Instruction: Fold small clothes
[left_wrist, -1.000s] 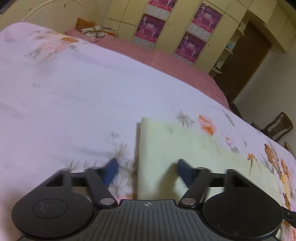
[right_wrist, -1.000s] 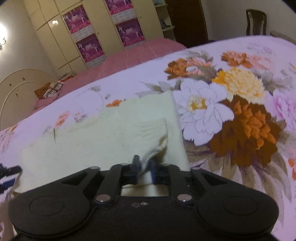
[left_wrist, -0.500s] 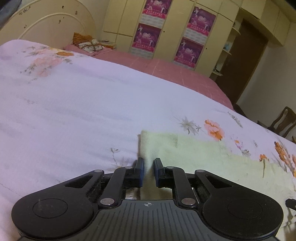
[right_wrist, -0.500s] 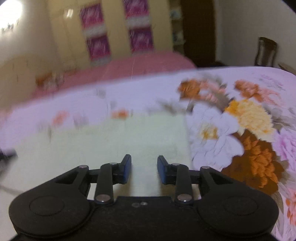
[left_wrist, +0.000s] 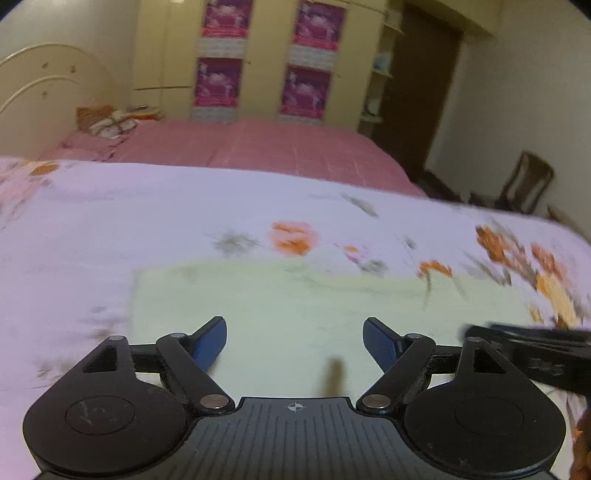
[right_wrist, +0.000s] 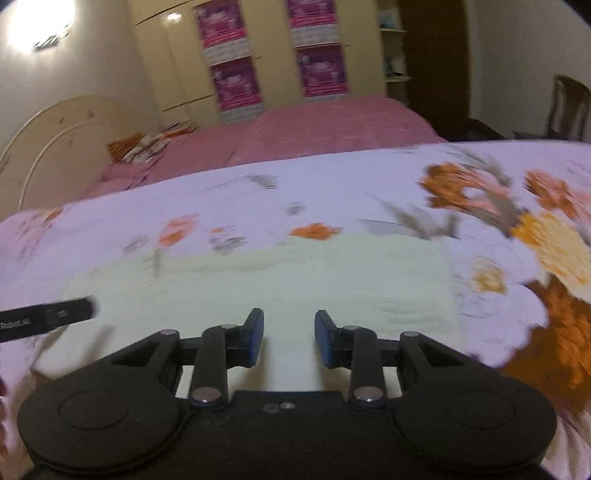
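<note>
Right wrist view: the left gripper reads "RobotLab"-like lettering, blurred; both it and the right gripper hover, jaws parted and empty, over pale yellow cloth.

floral bedsheet | pink bed — 4 posters | chair

One pale yellow cloth, two grippers, four purple posters, one chair, one bed.
</note>
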